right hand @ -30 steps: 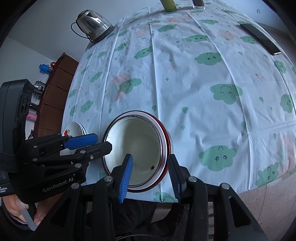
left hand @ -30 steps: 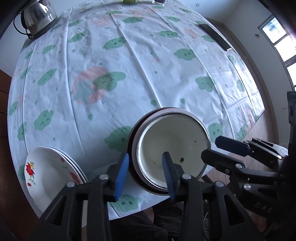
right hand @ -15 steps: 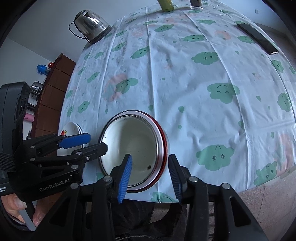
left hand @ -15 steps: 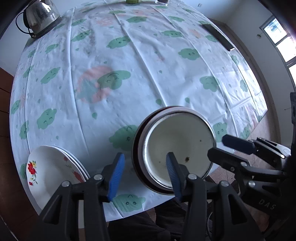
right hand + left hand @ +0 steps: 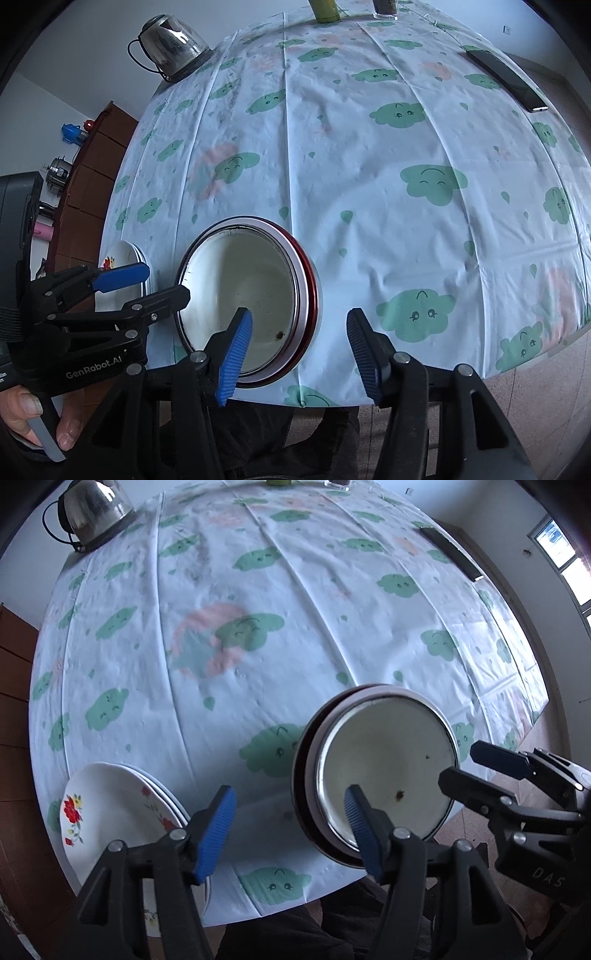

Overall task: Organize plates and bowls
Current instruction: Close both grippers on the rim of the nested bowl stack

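Both tongs [image 5: 290, 829] widened; phone [image 5: 506, 79] clearer rightward.

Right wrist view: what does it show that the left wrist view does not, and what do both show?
Only the right wrist view: a wooden cabinet and the hand holding the left tongs.

Only the left wrist view: a window.

Both: the stacked bowls, flowered plates, kettle, phone and both tongs, including the right tongs, opening, pressing on nothing.
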{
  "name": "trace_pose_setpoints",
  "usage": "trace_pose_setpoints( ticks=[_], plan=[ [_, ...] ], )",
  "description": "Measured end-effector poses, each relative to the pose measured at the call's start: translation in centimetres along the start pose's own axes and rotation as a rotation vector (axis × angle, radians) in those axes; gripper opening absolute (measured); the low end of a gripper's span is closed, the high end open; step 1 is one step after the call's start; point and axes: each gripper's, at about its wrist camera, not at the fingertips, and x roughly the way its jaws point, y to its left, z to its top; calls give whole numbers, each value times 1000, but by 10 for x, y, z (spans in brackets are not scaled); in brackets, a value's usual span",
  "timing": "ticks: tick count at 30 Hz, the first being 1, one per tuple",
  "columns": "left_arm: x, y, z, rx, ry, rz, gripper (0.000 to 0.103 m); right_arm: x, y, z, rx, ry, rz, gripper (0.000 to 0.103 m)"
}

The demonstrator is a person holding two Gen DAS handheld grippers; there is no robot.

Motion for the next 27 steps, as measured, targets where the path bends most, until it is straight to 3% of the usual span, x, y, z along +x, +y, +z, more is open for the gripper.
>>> trace_pose_setpoints(
  ticks=[27],
  plan=[
    [37, -5, -6, 9, 77, -17, 62, 17, 8, -3, -30, 15, -23, 56]
  ],
)
